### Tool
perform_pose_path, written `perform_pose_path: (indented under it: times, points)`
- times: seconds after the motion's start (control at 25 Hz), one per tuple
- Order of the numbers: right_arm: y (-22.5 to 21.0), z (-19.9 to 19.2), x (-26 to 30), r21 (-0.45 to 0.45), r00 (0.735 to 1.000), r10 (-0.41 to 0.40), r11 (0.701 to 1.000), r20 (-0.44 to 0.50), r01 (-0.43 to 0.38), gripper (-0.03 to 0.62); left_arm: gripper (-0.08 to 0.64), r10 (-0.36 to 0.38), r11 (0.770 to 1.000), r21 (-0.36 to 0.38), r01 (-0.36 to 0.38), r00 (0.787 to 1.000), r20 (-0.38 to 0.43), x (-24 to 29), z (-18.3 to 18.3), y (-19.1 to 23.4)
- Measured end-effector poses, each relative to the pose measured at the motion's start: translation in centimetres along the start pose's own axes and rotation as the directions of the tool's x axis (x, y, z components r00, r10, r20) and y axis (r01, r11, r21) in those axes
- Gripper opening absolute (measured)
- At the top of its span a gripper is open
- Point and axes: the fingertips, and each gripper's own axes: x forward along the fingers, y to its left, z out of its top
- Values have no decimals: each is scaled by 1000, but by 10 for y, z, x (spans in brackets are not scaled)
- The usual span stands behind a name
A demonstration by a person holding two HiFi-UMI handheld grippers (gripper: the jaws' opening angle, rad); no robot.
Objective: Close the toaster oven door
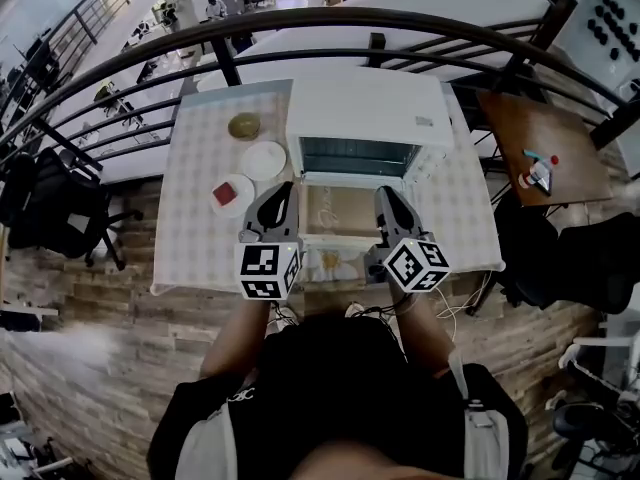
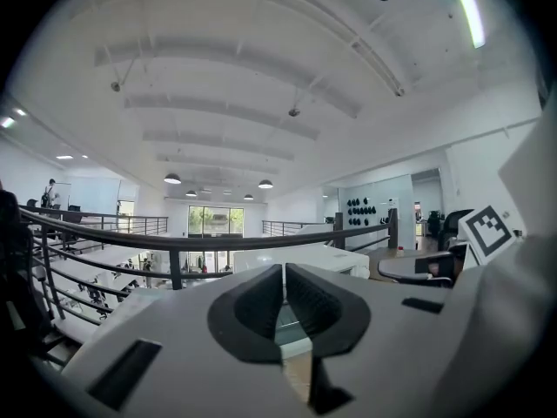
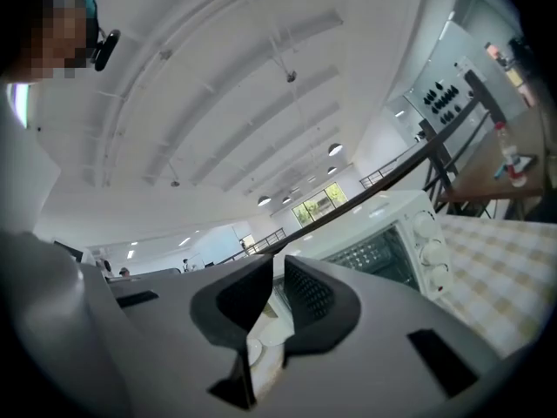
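Toaster oven door (image 1: 338, 216) lies open and flat at frame centre. Left hand-held gripper (image 1: 282, 194) pinched together, empty. Right hand-held gripper (image 1: 386, 196) a slit apart, empty. Risk: an uneven lift slips off the door edge, so it drops back.

Open-plan office mezzanine, black railing (image 2: 177, 246), desks (image 1: 168, 13) below, office chair (image 1: 55, 208)

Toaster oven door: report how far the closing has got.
Done: nothing yet; the toaster oven door is folded down, fully open. In hand: the left gripper and right gripper flank its sides, gripping nothing. Remaining: swing the door up against the toaster oven.
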Motion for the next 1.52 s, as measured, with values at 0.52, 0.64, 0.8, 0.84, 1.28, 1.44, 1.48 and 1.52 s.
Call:
perform_pose_path:
  times: [0.52,0.64,0.8,0.84,1.28,1.44,1.48,1.52]
  points:
    - [-67,-81,-57,366,974,-195,904,-114,223,78,21,-94,995,-20,93,995,-43,8,-18,2]
    - [-86,-105,-73,414,962,-240,868,-131,274,80,21,-106,994,-14,105,993,-55,8,-22,0]
    - [-109,-137,-88,444,942,-292,831,-165,335,80,21,-119,993,2,119,990,-75,9,-25,-4]
    - [-113,-146,-91,453,937,-301,820,-178,349,81,21,-120,993,5,121,989,-81,10,-27,-4]
    - [-145,-213,-112,578,889,-379,677,-257,456,97,21,-174,984,21,178,975,-136,16,-44,-16]
    - [-158,-232,-113,620,873,-396,618,-285,483,106,21,-176,983,21,181,975,-138,18,-44,-14]
    - [-161,-236,-112,639,870,-397,597,-292,486,106,21,-175,983,22,180,975,-138,19,-44,-13]
    - [-165,-240,-112,662,870,-395,571,-296,485,106,21,-173,984,22,177,975,-137,19,-44,-12]
